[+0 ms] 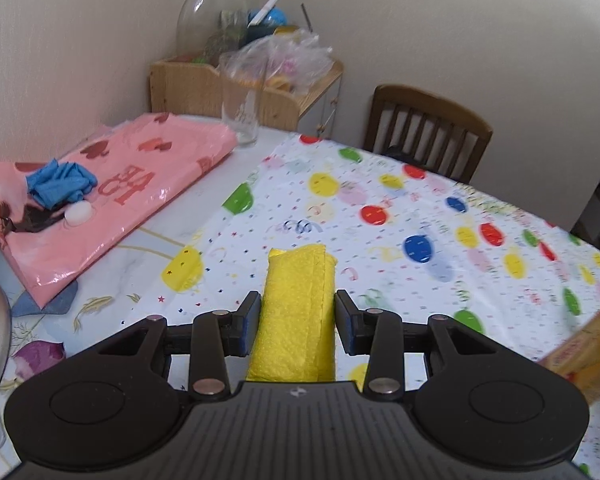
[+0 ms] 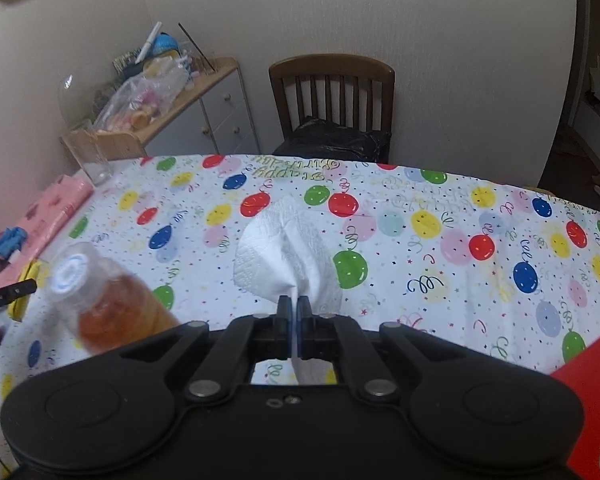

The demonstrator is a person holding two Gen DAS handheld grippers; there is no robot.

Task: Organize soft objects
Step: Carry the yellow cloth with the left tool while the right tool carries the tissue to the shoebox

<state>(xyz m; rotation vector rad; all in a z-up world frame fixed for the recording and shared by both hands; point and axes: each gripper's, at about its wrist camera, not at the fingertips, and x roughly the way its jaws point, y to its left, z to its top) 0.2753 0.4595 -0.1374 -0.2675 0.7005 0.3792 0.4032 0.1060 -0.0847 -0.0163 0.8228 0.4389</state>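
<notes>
In the left wrist view, a folded yellow cloth [image 1: 298,312] lies between the fingers of my left gripper [image 1: 296,312]. The jaws stand open on either side of it, with small gaps. In the right wrist view, my right gripper [image 2: 294,312] is shut on a white paper towel [image 2: 288,252], which fans out above the balloon-print tablecloth [image 2: 420,248]. A crumpled blue cloth [image 1: 60,182] lies on a pink folded sheet [image 1: 112,184] at the left; both show small in the right wrist view, the cloth [image 2: 8,240] at the far left.
A plastic bottle of orange liquid [image 2: 108,304] stands near the right gripper's left side. A tall glass [image 1: 242,100] stands by the pink sheet. A wooden chair [image 2: 332,96] and a cluttered shelf [image 1: 244,76] sit beyond the table. A red box [image 2: 588,392] is at the lower right.
</notes>
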